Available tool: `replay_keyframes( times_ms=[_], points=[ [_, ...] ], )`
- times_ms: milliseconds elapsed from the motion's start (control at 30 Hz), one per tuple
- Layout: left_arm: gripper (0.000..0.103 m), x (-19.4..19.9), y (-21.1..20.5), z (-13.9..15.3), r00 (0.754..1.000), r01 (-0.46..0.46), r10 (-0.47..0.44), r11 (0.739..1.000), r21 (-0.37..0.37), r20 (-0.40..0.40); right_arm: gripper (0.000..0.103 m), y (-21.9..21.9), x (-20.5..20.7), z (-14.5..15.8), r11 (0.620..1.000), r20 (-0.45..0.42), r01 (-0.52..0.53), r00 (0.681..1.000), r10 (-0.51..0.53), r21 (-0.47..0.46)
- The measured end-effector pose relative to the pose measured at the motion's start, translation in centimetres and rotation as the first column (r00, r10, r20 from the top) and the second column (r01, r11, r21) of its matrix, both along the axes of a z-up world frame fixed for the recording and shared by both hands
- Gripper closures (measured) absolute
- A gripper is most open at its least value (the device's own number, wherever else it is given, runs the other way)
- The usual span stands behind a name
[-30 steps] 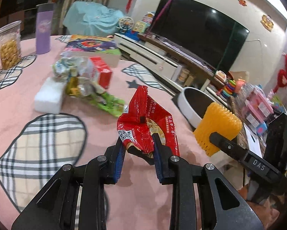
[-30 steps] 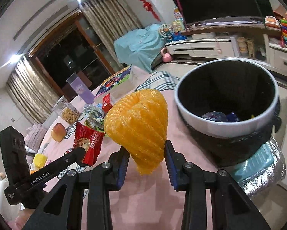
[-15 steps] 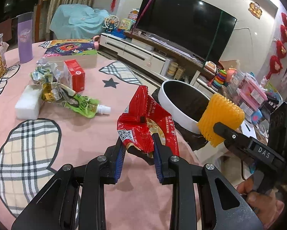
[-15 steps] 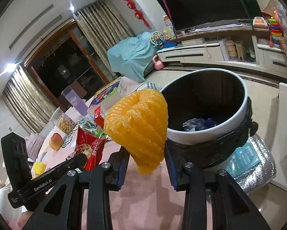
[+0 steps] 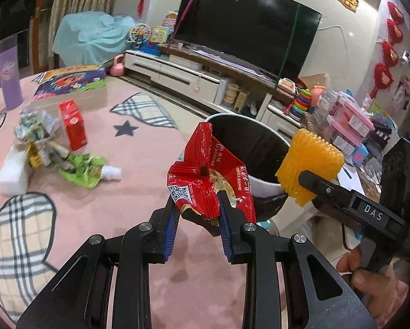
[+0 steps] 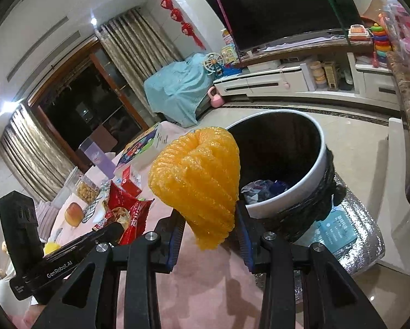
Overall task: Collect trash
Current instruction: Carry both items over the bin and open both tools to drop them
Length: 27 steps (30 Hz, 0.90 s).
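My left gripper (image 5: 198, 213) is shut on a crumpled red snack wrapper (image 5: 205, 175), held above the pink table edge, just before the bin. My right gripper (image 6: 209, 226) is shut on a yellow foam fruit net (image 6: 198, 181), held near the bin's rim; the net also shows in the left wrist view (image 5: 309, 164). The white-rimmed trash bin (image 6: 309, 175) with a black liner stands beside the table and holds some dark trash. The bin also shows in the left wrist view (image 5: 262, 185). The red wrapper shows in the right wrist view (image 6: 128, 213), left of the net.
On the pink table (image 5: 128, 164) lie a green pouch (image 5: 84, 168), crumpled wrappers (image 5: 37, 134), a red carton (image 5: 72, 126), a white block (image 5: 11, 170), a purple bottle (image 5: 9, 71) and a picture box (image 5: 73, 81). A TV unit (image 5: 194, 79) stands beyond.
Both grippers have moved with their loads toward the bin; the bin now looms closer in both views. The table trash has slid back to the left.
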<state>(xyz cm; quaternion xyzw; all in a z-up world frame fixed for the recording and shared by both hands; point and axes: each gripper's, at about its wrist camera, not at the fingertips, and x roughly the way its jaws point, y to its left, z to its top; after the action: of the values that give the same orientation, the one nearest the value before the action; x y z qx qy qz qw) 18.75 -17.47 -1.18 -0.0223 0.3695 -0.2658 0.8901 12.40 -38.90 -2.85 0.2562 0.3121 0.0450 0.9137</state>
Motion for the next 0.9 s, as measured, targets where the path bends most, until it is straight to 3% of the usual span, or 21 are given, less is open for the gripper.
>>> replay_keyframes(
  times_ms=[433,900],
  points=[
    [0.077,3.4,-4.6,1.7,0.998,0.053,-0.054,0.998,0.036,0.041,0.066,-3.5,2.3,0.3,0.999,-0.017,0.032,0.999,-0.032,-0.01],
    [0.077,6.4,-8.2,1.0,0.995,0.085,-0.089,0.991,0.103,0.036,0.065,-5.1,5.0,0.1,0.999,-0.078,0.034,0.996,-0.035,-0.023]
  ],
)
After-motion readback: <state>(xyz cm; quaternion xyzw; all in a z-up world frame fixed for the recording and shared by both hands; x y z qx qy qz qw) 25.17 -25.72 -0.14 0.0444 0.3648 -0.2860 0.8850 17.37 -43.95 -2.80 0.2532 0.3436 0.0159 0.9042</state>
